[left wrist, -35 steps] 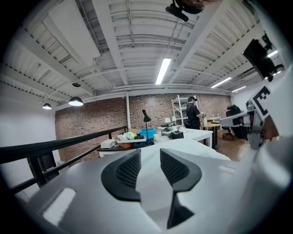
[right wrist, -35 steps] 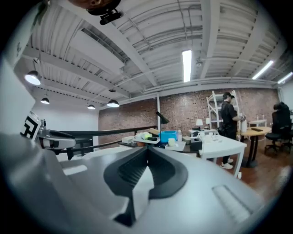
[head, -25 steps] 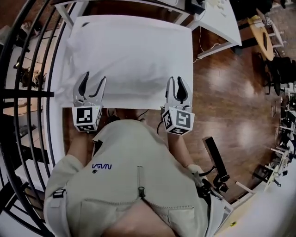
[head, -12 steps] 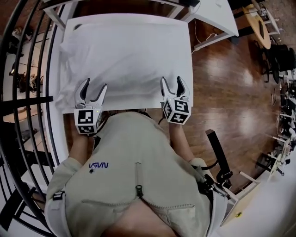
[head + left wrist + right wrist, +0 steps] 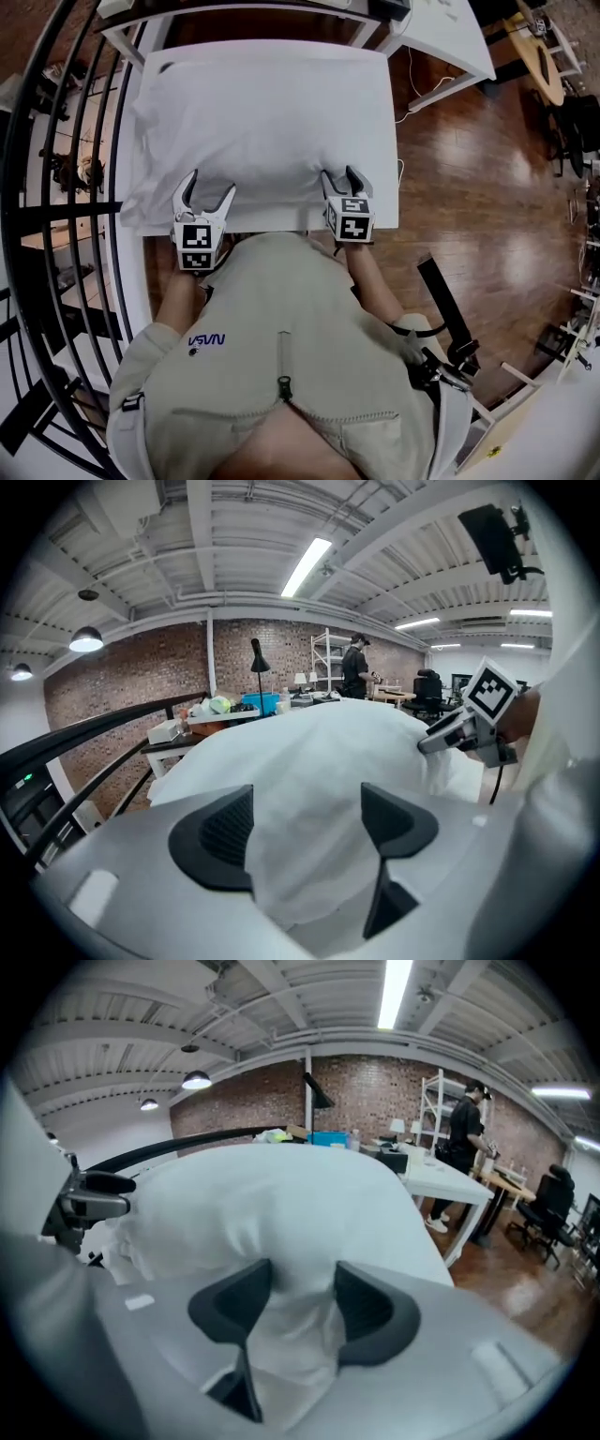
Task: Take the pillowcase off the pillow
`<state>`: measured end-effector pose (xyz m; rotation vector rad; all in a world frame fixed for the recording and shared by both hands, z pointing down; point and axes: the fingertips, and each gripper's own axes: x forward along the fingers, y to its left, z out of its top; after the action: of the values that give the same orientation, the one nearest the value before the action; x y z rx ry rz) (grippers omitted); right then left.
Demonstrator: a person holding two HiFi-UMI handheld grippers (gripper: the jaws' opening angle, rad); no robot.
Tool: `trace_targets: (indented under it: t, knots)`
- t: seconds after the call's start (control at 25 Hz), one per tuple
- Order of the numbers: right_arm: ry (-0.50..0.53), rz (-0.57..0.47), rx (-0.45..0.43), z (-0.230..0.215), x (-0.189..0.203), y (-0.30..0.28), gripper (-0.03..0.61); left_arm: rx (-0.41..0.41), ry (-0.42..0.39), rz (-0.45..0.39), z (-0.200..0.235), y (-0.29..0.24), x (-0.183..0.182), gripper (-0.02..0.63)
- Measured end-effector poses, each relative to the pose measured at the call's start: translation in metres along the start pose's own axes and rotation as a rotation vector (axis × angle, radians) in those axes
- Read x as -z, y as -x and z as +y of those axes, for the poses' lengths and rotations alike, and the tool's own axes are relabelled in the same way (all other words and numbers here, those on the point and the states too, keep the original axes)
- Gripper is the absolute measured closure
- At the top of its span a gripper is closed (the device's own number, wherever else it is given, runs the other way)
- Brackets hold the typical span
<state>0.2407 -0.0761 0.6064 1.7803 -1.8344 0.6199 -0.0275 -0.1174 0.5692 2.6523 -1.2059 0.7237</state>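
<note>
On the white table: the pillowcase with the pillow inside lies flat. It fills most of the upper middle of the head view, long side running across the frame.
pillowcase vs grippers: both sit at its near long edge. The left gripper is by the lower-left corner and the right gripper is toward the lower right, well apart from each other.
left gripper: jaws are spread really wide and have just been opening. A loose flap of the case lies in the gap, but the pads aren't squeezing it, so it's got hold of nothing.
right gripper: jaws have just been closing a bit. A bunched ridge of fabric fills the gap and both pads sit against it, so it's pinching the pillowcase.
arms: both forearms reach straight out from the beige jacket, roughly parallel. The grippers tip down onto the edge, with their marker cubes facing up at the head camera.
what's in the case: looks puffy and full, still fully on.
</note>
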Motion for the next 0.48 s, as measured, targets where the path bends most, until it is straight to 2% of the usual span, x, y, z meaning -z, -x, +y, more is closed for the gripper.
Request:
trace_targets:
  t: [0.16,0.32,0.4,0.48]
  knots:
    - [-0.043,-0.08,-0.037,-0.003,-0.024,0.018,0.556,0.016,-0.014,-0.024,-0.01,0.01,-0.009,0.241]
    - [-0.124,-0.157,-0.111,-0.003,-0.06,0.04,0.569,0.047,-0.042,-0.058,-0.022,0.025,-0.024,0.239]
    - [-0.165,-0.192,-0.147,-0.004,-0.081,0.05,0.575,0.06,-0.097,-0.073,-0.031,0.029,-0.03,0.227]
    - [-0.192,-0.216,-0.18,0.0,-0.098,0.056,0.575,0.053,-0.179,-0.047,-0.038,0.025,-0.021,0.204]
